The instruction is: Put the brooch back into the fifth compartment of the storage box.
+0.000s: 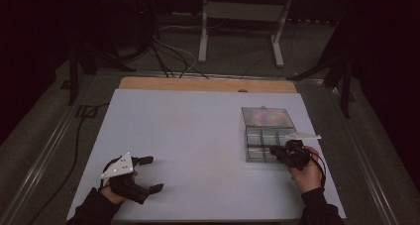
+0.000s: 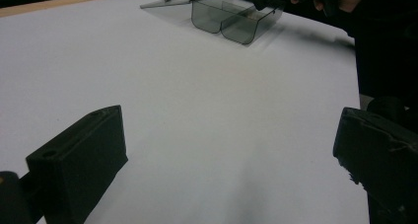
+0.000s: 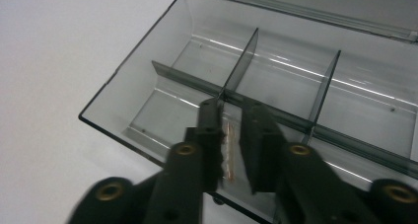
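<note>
One clear smoky plastic organiser box (image 1: pixel 267 144), right of centre in the high view, with one hinged lid (image 1: pixel 267 117) laid open behind it; six compartments; one white table sheet (image 1: pixel 188 136); two handheld grippers: left gripper (image 1: pixel 148 174) at lower left, right gripper (image 1: pixel 275 150) at lower right.

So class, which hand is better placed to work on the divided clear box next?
Right: its claw is already over the box, jaws either side of a divider. The left claw rests far across the table.
</note>
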Demonstrator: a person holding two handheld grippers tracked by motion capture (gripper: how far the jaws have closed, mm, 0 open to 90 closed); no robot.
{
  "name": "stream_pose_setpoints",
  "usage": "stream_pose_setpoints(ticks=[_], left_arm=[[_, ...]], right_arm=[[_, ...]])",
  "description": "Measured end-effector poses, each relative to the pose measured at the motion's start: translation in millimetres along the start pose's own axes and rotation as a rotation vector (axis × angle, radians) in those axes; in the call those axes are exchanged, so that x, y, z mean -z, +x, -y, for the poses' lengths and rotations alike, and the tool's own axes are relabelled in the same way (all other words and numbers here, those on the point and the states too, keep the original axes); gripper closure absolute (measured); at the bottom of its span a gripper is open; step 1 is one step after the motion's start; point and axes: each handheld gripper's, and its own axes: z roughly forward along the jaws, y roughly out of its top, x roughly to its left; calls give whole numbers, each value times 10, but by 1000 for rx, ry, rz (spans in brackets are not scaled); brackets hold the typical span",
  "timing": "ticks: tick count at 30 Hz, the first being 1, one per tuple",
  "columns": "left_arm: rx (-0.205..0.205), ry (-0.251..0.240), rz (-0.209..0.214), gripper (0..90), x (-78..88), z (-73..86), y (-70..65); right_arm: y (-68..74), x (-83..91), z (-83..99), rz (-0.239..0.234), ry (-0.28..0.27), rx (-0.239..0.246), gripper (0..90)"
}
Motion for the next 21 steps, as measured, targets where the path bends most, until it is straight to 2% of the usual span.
stream_pose_setpoints(ticks=[3, 10, 13, 16, 17, 19, 21], left_arm=[[0, 1, 0, 12, -2, 1, 1], [4, -3, -4, 12, -4, -4, 9], [7, -2, -7, 12, -13, -7, 10], [9, -2, -12, 12, -15, -9, 13], [9, -2, -12, 12, -15, -9, 13], [16, -2, -16, 12, -21, -8, 14], [14, 3, -18, 12, -27, -10, 19]], right_arm=[[0, 14, -8, -8, -10, -2, 688], [39, 78, -45, -44, -69, 30, 468], [53, 93, -55, -84, -100, 35, 316], [91, 122, -56, -133, -114, 94, 198], [91, 122, -56, -133, -114, 94, 198], [130, 137, -70, -179, -119, 111, 170], [154, 146, -83, -195, -119, 131, 146]])
